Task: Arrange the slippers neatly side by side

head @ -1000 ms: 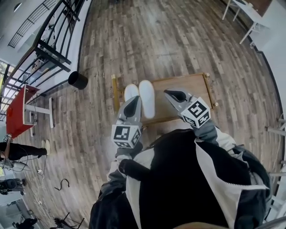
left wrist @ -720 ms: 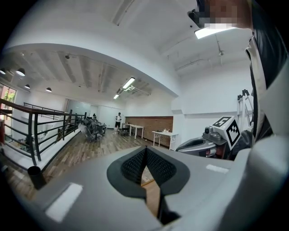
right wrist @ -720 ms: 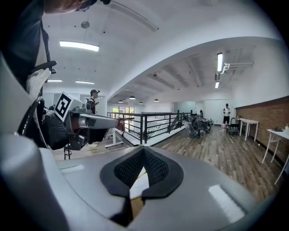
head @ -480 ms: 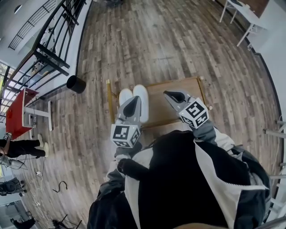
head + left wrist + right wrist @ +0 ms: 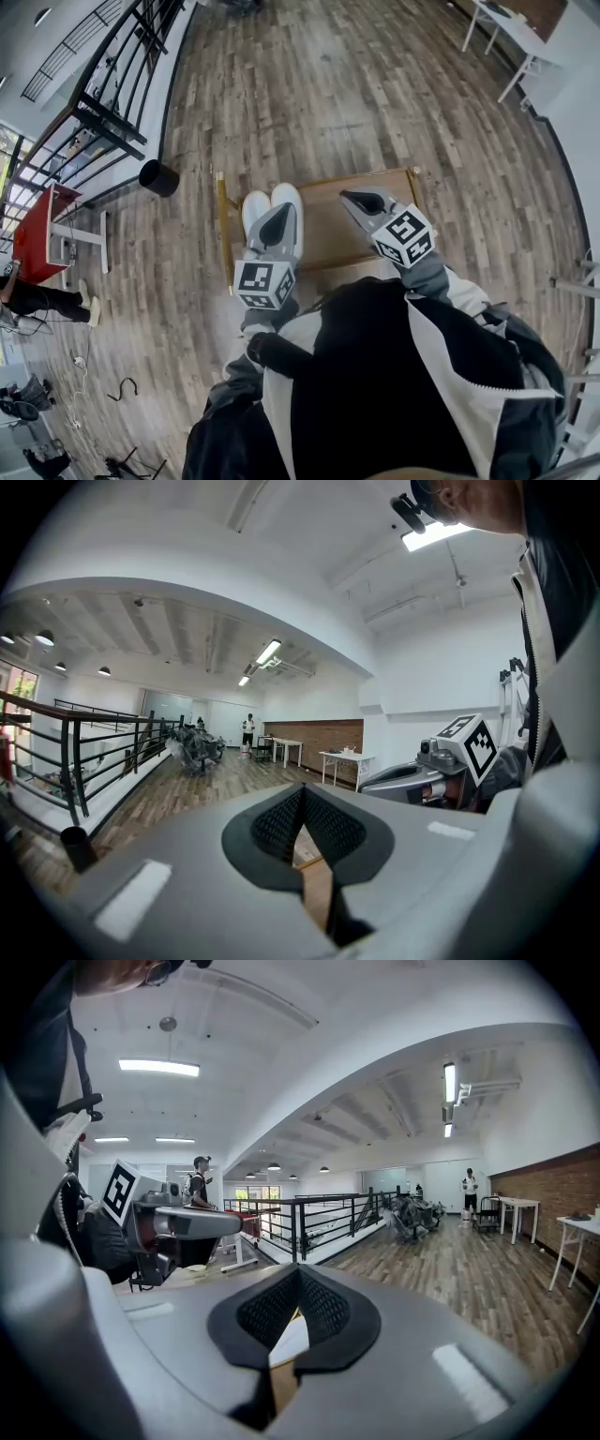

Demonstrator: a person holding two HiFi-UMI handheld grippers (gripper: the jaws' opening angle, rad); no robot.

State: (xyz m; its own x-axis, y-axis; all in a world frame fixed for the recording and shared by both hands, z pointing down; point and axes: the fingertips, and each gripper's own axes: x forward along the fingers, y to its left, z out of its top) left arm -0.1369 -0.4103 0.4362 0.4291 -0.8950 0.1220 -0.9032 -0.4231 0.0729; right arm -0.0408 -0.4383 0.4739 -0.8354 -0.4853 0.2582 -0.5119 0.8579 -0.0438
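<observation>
Far left: red table [image 5: 37,230] and a black bin [image 5: 160,176] beside the black railing [image 5: 112,98], both well apart from the work area. Open plank floor [image 5: 356,94] runs wide past the desk's far edge.

Low wooden desk [image 5: 337,239] sits just in front of the person. Its left edge has a raised yellowish rail [image 5: 223,230].

White slippers [image 5: 286,199] lie at the desk's left end, just inside that rail. They are side by side and touching along their length, rounded ends toward the far edge.

Left claw [image 5: 278,212] hangs over the slippers' near ends. Its jaws are clenched together on nothing [image 5: 302,803].

Bare desk top lies right of the pair.

Right claw [image 5: 347,196] is over that bare stretch, apart from the slippers, jaws pressed together and empty [image 5: 298,1277].

White table [image 5: 511,33] is far upper right.
</observation>
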